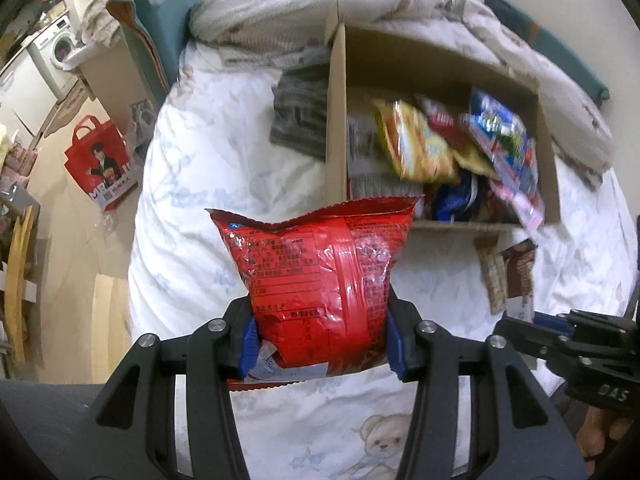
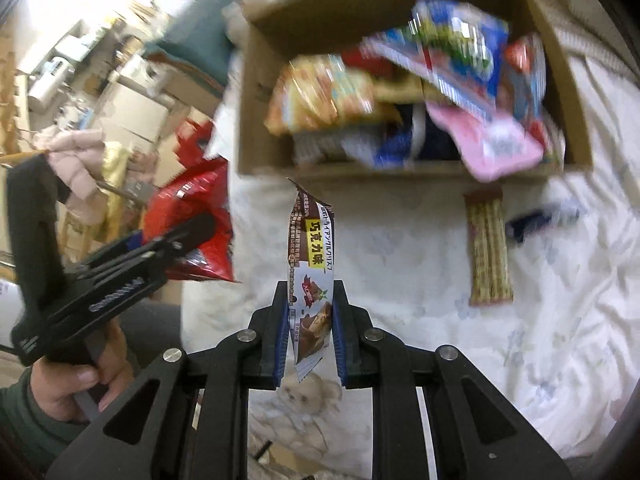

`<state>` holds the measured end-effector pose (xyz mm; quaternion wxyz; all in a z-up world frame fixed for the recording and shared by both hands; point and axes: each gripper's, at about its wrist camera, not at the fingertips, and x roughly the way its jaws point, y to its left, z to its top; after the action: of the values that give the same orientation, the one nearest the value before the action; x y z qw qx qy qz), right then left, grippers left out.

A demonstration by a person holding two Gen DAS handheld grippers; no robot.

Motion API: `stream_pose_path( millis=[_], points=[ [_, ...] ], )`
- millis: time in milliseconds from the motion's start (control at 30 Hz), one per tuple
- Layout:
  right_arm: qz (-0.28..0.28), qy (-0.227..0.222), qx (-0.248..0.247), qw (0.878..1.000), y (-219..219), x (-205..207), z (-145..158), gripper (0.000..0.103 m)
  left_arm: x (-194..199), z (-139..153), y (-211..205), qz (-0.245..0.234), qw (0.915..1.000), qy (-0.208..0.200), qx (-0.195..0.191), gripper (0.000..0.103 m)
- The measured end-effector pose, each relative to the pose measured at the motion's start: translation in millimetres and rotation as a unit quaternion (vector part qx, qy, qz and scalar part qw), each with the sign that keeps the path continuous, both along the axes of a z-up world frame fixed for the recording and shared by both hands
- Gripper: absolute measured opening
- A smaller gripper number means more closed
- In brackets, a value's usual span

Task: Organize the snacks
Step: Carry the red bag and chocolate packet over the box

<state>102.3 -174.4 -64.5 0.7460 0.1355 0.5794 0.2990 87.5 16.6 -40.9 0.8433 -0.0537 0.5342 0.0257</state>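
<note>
Resting on the bed [image 1: 192,168], far right, a cardboard box [image 1: 336,128] holds snack packets, while nearer the left gripper [image 1: 320,344] jaws clench a red bag [image 1: 320,264] and the right gripper [image 2: 310,336] jaws pinch a chocolate bar [image 2: 310,264].

White floral bedspread [image 1: 224,168], washing machine [image 1: 56,50], beige floor [image 1: 68,232]

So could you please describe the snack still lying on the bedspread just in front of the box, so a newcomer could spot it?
Find the open cardboard box of snacks on the white bedspread. In front of its near wall lies a long, narrow stick-biscuit packet. Unlike the small dark blue packet beside it, it is tan with a dark top band.
</note>
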Motion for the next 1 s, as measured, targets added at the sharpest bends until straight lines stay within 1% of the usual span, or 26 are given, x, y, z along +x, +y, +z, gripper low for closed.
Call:
stream_pose_path(
  millis=[67,200,400,500,667,767,1000],
  points=[
    [-0.009,-0.03,0.028,0.999,-6.6,3.6,15.5,0.02,4.6,9.0,0.3,0.003,0.9999,-0.012,-0.002,0.046],
    [-0.041,-0.074,0.064,0.994,-22.6,14.3,39.4,0.02,15.1,22.6,-0.3,0.003,0.9997,-0.025,-0.002,0.046],
    [-0.094,-0.103,0.089,0.986,-43.0,35.4,50.7,0.02,35.1,35.5,-9.4,-0.004,0.9994,-0.035,0.002,0.046],
    [-0.126,-0.103,0.098,0.982,-55.5,41.7,52.0,0.02,46.6,41.2,-16.9,-0.01,0.9991,-0.04,0.007,0.046],
    [-0.165,-0.1,0.091,0.977,-79.9,51.6,54.7,0.02,64.7,45.2,-27.7,-0.019,0.9988,-0.043,0.014,0.046],
    [-0.177,-0.094,0.093,0.975,-88.1,59.7,53.0,0.02,74.6,45.8,-33.9,-0.024,0.9986,-0.044,0.017,0.046],
    [-0.152,-0.098,0.08,0.98,-71.8,84.1,52.6,0.02,99.4,43.1,-47.0,-0.033,0.998,-0.045,0.03,0.046]
  ],
)
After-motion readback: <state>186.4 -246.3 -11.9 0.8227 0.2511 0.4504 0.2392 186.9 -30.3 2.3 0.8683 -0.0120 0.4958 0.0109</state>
